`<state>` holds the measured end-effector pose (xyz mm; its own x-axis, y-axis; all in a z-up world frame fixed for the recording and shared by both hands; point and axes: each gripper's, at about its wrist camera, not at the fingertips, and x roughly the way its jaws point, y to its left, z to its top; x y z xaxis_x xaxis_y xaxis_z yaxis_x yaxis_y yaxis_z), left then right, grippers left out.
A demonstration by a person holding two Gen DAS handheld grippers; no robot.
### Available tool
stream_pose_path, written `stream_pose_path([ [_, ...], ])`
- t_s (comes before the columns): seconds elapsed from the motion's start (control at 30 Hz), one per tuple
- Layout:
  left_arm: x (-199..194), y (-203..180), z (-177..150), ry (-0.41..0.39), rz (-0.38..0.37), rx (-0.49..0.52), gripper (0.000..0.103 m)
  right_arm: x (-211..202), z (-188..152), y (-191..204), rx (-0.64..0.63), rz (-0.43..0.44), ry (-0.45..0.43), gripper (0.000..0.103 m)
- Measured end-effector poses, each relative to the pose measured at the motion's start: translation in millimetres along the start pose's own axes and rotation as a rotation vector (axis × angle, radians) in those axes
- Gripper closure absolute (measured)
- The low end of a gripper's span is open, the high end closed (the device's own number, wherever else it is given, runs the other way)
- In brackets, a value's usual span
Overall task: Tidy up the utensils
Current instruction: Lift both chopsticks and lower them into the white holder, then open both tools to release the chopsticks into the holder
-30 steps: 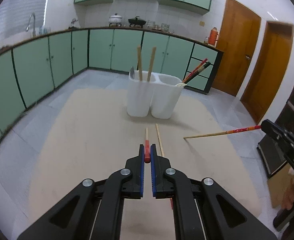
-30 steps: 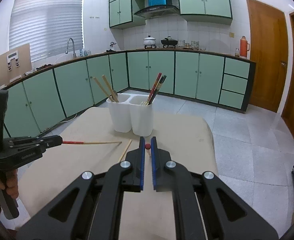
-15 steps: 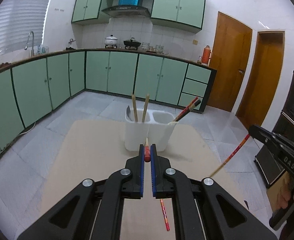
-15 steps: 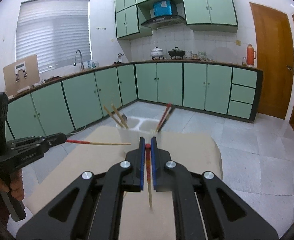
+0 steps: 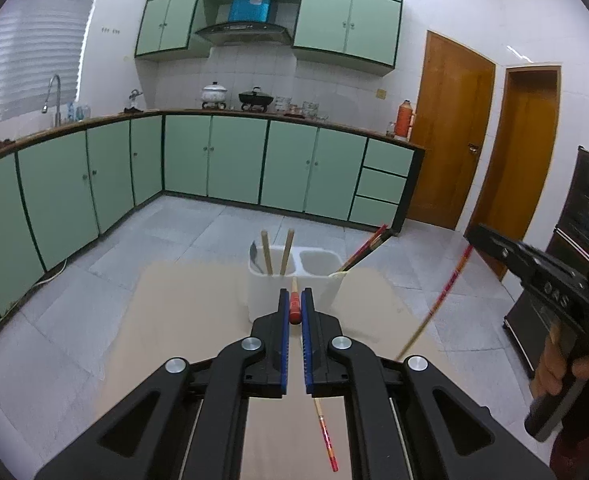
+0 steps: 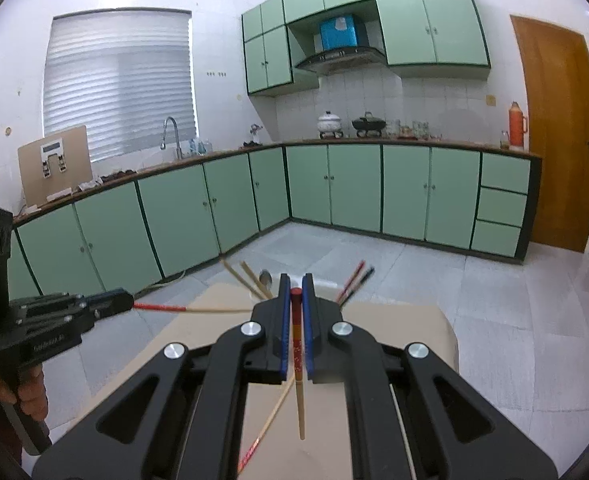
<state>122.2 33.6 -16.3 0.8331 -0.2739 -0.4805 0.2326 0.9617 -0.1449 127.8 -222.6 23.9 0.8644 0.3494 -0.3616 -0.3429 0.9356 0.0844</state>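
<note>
Left gripper [image 5: 295, 312] pinched on the red end of a chopstick [image 6: 162, 307] whose long axis runs straight ahead, tip toward the white two-cup holder [image 5: 270, 292] directly in front and just below. Right gripper [image 6: 295, 300] likewise clamped on its chopstick [image 6: 298, 360], which hangs tip-down, with the holder mostly hidden behind its fingers. Left looks nearer; one chopstick [image 5: 324, 432] lies on the table [image 5: 182, 312] beneath.

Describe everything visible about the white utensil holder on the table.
The white utensil holder looks like smooth plastic, with two rounded compartments joined side by side. It stands upright on the tan table. In the left wrist view, its left compartment holds two plain wooden chopsticks and a metal spoon; red and dark chopsticks lean out of the right one. The left claw hides its lower front; neither claw visibly touches it.
</note>
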Motion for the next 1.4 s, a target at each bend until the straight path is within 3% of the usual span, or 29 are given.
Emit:
stream_pose_path([
  [0.3, 3.2, -8.4, 43.2, -0.004, 0.005, 0.088, 0.098, 10.3, 53.2, -8.4, 0.022, 0.026, -0.089, 0.098],
  [0.67, 21.8, -10.6, 71.2, 0.066, 0.013, 0.165, 0.098, 48.8, 100.3, -14.5, 0.003, -0.012, -0.13, 0.098],
  [1.1, 59.4, -1.3, 83.8, 0.169, 0.0, 0.169, 0.098, 107.1, 104.8, -29.1, 0.021, -0.077, -0.11, 0.098],
  [1.4, 112.2, 5.3, 97.1, 0.249, -0.004, 0.155, 0.098, 142.5, 92.2, -31.6, 0.01, -0.089, -0.068, 0.098],
])
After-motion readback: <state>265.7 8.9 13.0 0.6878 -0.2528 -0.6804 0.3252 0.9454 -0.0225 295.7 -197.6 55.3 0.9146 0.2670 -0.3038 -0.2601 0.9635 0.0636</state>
